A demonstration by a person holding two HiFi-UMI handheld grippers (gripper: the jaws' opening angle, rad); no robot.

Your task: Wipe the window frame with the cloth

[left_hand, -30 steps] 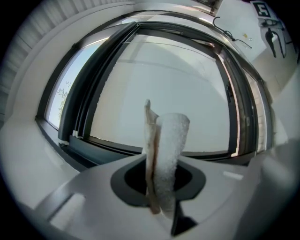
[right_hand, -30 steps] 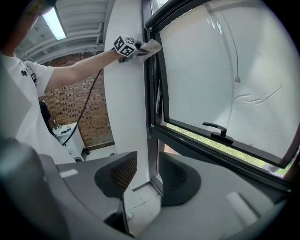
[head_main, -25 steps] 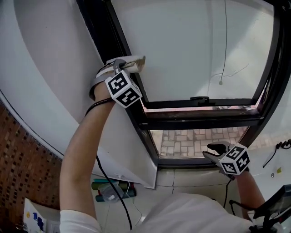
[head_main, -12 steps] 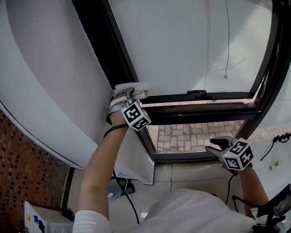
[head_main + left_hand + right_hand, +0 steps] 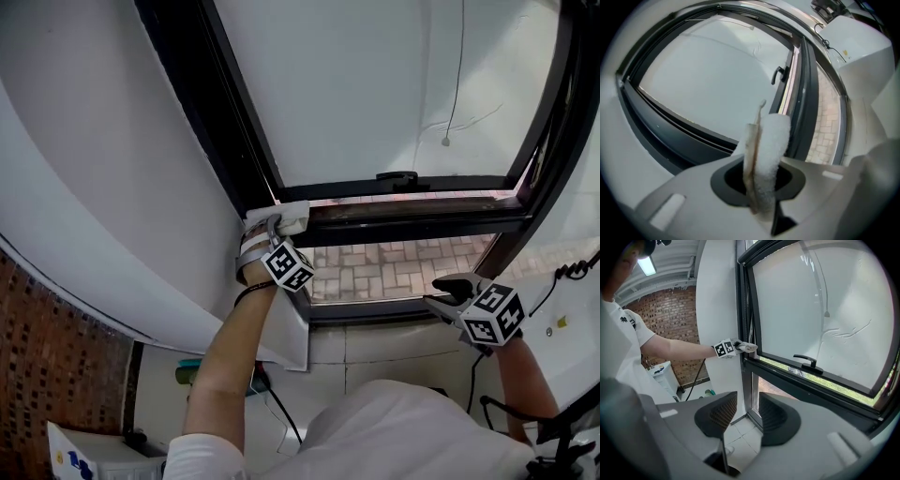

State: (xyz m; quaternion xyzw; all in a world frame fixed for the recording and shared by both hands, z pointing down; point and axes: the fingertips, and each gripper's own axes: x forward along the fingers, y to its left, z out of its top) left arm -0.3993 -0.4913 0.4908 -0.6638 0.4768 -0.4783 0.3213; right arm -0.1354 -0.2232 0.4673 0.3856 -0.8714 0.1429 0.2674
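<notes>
Frame [image 5: 232, 141]: dark; cloth sits at corner where upright meets crossbar. Press it flat and drag along bar in one line, so you catch edge and groove.
Cloth [image 5: 289, 216]: white, folded, clamped tight in left gripper [image 5: 275, 223].
Right gripper [image 5: 448, 292]: jaws apart, empty, low near sill.
Writing: none legible.

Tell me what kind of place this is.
Probably an indoor room in a workshop or office-type building, right at a window: a dark window frame with a handle, a bare brick wall, and a ceiling strip light.
</notes>
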